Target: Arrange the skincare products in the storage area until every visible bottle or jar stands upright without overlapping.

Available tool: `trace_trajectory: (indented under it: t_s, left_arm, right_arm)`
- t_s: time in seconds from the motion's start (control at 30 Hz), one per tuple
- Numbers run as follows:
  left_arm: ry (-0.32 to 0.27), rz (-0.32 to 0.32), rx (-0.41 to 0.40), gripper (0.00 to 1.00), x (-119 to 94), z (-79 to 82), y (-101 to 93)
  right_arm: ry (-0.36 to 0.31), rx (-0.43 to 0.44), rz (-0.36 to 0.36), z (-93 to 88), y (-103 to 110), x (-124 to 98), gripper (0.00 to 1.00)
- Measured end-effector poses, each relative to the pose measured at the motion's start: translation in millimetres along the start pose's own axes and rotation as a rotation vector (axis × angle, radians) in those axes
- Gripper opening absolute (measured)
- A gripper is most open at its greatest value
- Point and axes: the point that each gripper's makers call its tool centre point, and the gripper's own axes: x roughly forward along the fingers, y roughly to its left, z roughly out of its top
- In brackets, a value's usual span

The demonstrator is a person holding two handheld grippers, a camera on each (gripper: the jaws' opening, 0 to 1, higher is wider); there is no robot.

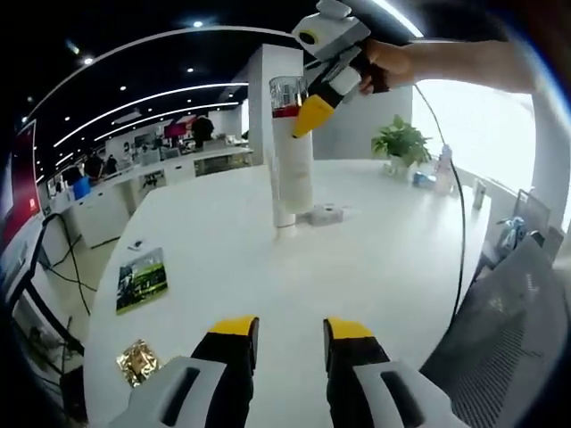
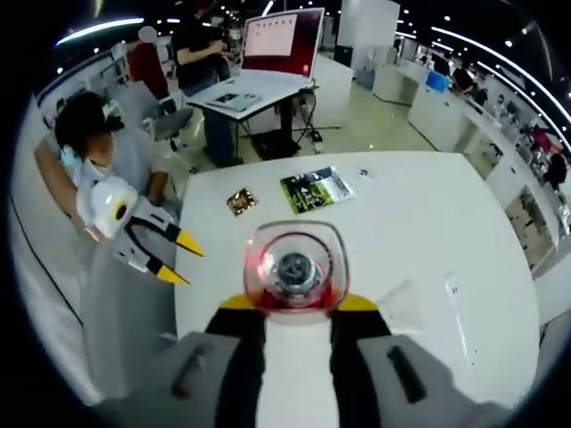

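White table (image 1: pixel 375 259), glossy, rounded edge. Resting directly on top: tall white bottle (image 1: pixel 292 169), upright near centre; small clear packet (image 1: pixel 326 214) just beside its base; green booklet (image 1: pixel 142 279) near one edge; gold foil packet (image 1: pixel 138 361) beside booklet; potted plant (image 1: pixel 400 143) at far side.

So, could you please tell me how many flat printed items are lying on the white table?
2 that I can make out: a green booklet near the table's edge, and a small gold packet beside it, nearer the left tongs. Others may be hidden.
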Motion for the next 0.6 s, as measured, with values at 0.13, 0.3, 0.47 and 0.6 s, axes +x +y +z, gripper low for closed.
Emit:
trace_trajectory:
  t_s: [0.13, 0.3, 0.47, 0.6]
  left_arm:
    - [0.027, -0.013, 0.013, 0.31, 3, -5.3, -3.2]
    - [0.066, -0.078, 0.000, 0.32, 6, -11.8, -17.1]
    - [0.117, -0.126, 0.014, 0.34, 10, -19.3, -30.1]
    - [0.133, -0.133, 0.027, 0.34, 11, -22.1, -33.2]
  right_arm:
    - [-0.017, 0.023, 0.000, -15.3, 8, -7, 0.26]
    - [-0.036, 0.054, 0.011, -40.5, 22, -18, 0.26]
    - [-0.059, 0.093, 0.018, -65.9, 32, -21, 0.26]
    - [-0.072, 0.125, 0.030, -88.5, 43, -17, 0.26]
